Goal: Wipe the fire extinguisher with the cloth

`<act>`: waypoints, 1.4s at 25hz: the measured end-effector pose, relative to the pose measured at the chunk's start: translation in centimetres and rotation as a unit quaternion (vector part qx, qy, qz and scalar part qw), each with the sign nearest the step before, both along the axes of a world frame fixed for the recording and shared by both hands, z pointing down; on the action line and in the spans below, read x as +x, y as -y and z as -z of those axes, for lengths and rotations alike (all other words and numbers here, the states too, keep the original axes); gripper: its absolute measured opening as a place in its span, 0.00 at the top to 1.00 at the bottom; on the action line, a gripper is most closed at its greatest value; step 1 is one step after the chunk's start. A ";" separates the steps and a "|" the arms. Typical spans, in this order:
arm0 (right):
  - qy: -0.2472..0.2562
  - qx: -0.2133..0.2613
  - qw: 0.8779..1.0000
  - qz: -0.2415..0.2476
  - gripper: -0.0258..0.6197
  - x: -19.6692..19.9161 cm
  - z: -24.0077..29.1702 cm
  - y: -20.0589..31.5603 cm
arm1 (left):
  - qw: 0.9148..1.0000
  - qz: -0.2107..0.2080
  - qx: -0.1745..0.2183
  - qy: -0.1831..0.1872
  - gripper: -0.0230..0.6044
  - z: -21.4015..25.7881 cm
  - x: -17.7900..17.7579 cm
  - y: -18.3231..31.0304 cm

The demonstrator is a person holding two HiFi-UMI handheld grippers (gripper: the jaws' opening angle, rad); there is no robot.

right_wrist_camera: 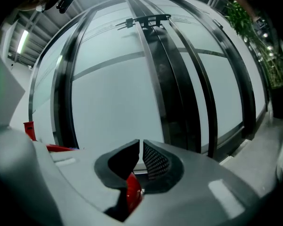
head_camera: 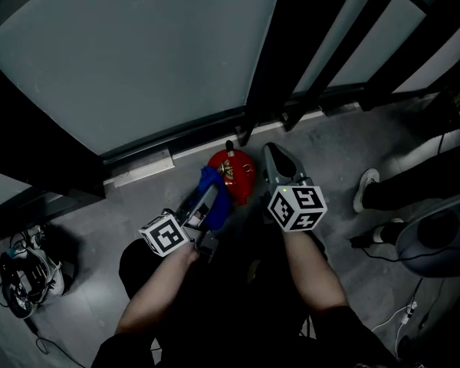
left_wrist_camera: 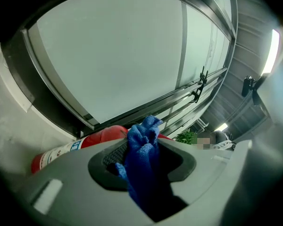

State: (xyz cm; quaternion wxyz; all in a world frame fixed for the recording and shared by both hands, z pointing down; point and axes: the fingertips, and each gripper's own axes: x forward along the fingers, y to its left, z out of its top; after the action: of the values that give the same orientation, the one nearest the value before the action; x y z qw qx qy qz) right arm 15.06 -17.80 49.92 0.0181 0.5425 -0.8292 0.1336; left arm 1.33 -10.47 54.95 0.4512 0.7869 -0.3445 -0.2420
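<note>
At the foot of the glass wall [head_camera: 138, 60]: one red fire extinguisher [head_camera: 244, 176], seen from above on the grey floor [head_camera: 330, 148], black valve end toward the glass.
Cloth [left_wrist_camera: 142, 142]: one, blue, bunched up and sticking out past the jaw tips; in the head view it lies against the extinguisher's left side.
Left gripper [head_camera: 207, 204]: jaws pinching the cloth, which fills the gap between them.
Right gripper [right_wrist_camera: 141, 147]: jaws pressed together at the tips, only a thin slit; a red patch shows low in the gap behind the tips, can't tell if it is gripped. In the head view it sits just right of the extinguisher.
Marker cubes: two, one on each gripper, left [head_camera: 165, 234] and right [head_camera: 297, 207].
Arms: two bare forearms [head_camera: 310, 271], dark clothing below.
In the way: dark frame post [head_camera: 280, 60] runs down to the floor right behind the extinguisher; pale sill strip [head_camera: 138, 167] to its left.
Bystander: one, at right edge, dark trouser legs [head_camera: 414, 186], two shoes, near one white [head_camera: 366, 188].
Cable bundle [head_camera: 19, 271]: one tangle, lower left, well apart from the extinguisher.
Loose cable [head_camera: 414, 305]: one, lower right floor.
Plant [right_wrist_camera: 240, 18]: green leaves at far right in the right gripper view.
Ceiling lamp [left_wrist_camera: 275, 51]: one lit strip, left gripper view.
</note>
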 end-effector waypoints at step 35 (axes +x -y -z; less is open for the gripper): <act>-0.053 0.075 0.990 0.105 0.92 -3.4 2.3 -1.4 | 0.970 -0.133 0.106 0.172 0.71 3.9 -0.8 10.0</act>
State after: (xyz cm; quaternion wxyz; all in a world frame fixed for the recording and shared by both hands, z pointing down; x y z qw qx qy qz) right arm 11.69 -16.39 47.62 0.0349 0.4581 -0.8874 0.0392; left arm 0.53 -20.44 51.03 0.3276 0.8987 -0.2814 -0.0757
